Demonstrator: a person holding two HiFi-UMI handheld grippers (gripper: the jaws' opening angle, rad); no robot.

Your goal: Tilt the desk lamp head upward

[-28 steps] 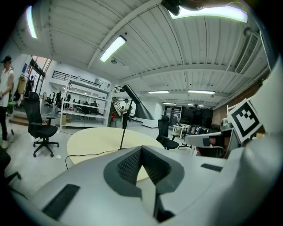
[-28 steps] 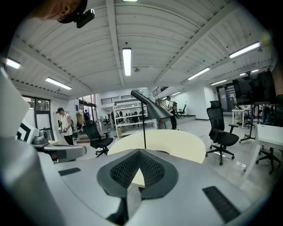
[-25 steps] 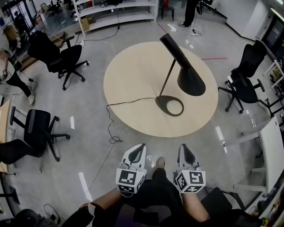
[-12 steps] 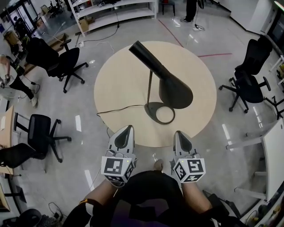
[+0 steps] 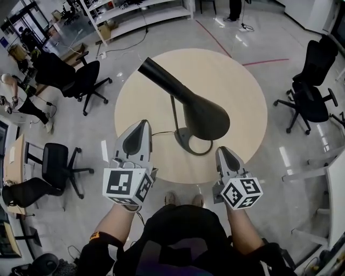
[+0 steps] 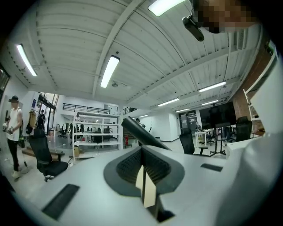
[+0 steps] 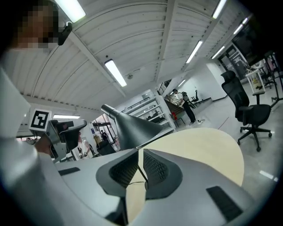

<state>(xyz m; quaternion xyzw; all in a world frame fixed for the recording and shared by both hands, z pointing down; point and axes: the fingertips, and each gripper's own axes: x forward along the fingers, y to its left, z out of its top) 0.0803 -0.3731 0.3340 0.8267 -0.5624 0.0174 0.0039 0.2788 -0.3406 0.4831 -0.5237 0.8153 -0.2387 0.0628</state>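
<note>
A black desk lamp stands on the round beige table (image 5: 240, 97). Its ring base (image 5: 195, 143) lies near the table's front edge. The cone head (image 5: 206, 116) hangs low over the base, and its narrow end (image 5: 146, 68) points up and to the back left. My left gripper (image 5: 141, 125) is shut, held high just left of the lamp and not touching it. In the left gripper view the lamp head (image 6: 142, 133) shows beyond the gripper (image 6: 142, 155). My right gripper (image 5: 222, 151) is shut and empty, in front of the base. The right gripper view has the cone (image 7: 129, 126) above the gripper (image 7: 140, 155).
Black office chairs stand around the table: one at the back left (image 5: 81, 78), one at the right (image 5: 312, 99), another at the left (image 5: 56, 167). The lamp's cable (image 5: 161, 132) trails off the table's left front. White shelving (image 5: 140, 13) lines the back. A person (image 5: 21, 102) is at far left.
I have come closer to the table. Both grippers have risen toward the lamp, the left one higher and nearer to it. The lamp's pose looks unchanged.
</note>
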